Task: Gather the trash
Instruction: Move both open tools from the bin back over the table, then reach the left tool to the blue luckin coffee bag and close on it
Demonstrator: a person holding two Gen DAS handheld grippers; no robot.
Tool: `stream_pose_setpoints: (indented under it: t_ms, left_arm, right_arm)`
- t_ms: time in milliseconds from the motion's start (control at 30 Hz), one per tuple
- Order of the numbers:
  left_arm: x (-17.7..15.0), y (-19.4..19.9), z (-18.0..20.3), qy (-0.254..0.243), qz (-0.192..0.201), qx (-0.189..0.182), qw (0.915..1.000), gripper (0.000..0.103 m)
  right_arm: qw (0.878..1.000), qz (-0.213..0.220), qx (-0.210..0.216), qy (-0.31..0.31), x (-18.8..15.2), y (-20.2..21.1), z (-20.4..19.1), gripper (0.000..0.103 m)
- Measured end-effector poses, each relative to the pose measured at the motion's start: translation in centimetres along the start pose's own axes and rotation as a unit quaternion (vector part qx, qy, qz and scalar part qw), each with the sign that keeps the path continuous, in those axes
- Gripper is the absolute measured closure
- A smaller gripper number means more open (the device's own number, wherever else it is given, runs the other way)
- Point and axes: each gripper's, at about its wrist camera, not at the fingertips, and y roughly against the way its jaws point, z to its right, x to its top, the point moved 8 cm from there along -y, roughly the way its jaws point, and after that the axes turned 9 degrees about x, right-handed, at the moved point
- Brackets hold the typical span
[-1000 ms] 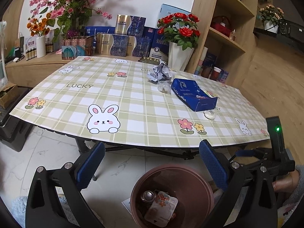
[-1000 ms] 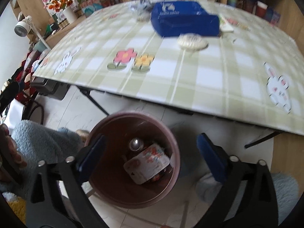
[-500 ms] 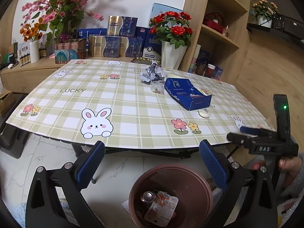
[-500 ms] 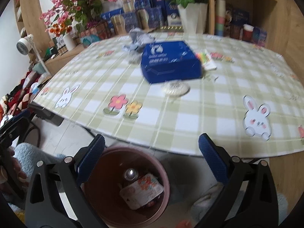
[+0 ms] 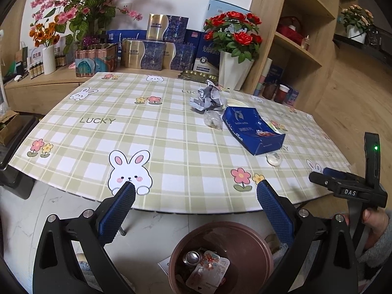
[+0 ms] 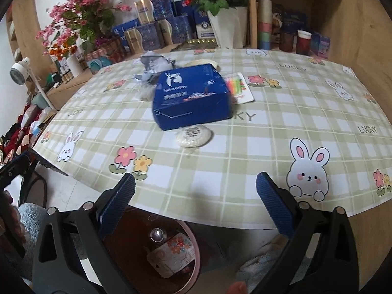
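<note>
A brown bin (image 5: 247, 242) (image 6: 137, 254) stands on the floor below the table's near edge, holding a can and a flowered wrapper. On the checked tablecloth (image 5: 171, 147) lie a blue carton (image 5: 252, 129) (image 6: 191, 98), a small round clear packet (image 5: 274, 158) (image 6: 194, 136), a crumpled silver wrapper (image 5: 208, 96) (image 6: 154, 65), a small clear bag (image 5: 212, 120) (image 6: 145, 91) and a striped packet (image 6: 238, 87). My left gripper (image 5: 196, 210) is open and empty, above the bin. My right gripper (image 6: 196, 193) is open and empty at the table's near edge, short of the round packet.
Vases of flowers (image 5: 235, 49), stacked gift boxes (image 5: 152, 51) and a wooden shelf unit (image 5: 301, 36) line the far side of the table. Cups (image 6: 303, 41) stand at the far right. The right gripper's body (image 5: 352, 188) shows at the right of the left wrist view.
My right gripper has risen from over the bin and tilted up toward the table, coming closer to the blue carton and round packet. The left gripper has lifted slightly; both stayed open.
</note>
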Motion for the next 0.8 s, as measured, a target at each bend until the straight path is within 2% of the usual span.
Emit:
stream_pose_setpoints:
  t_ms: [167,367,533,600,800]
  left_arm:
    - [1.3,-0.9,0.4,-0.014,-0.006,0.005,0.9999,0.006]
    - [2.1,-2.3,1.7,-0.029,-0.02,-0.008,0.9994,0.006]
    - [3.0,-3.9,2.4,-0.023,-0.038,-0.024,0.9987,0.006]
    - [3.5,-4.7,2.9,-0.023,-0.046,-0.031,0.9982,0.012]
    - [5.2,-7.6,4.5,-0.025,-0.063,-0.045,0.9967,0.019]
  right_arm:
    - [0.999,-0.015,-0.007,-0.028,0.3,-0.8,1.3,0.006]
    - [0.999,-0.013,-0.006,-0.049,1.8,-1.7,2.3,0.006]
    - [0.998,-0.017,-0.007,-0.061,3.2,-2.6,3.6,0.006]
    - [0.998,-0.02,-0.008,-0.063,3.8,-3.2,4.1,0.006]
    - [0.997,-0.02,-0.032,-0.071,6.5,-5.0,6.2,0.006]
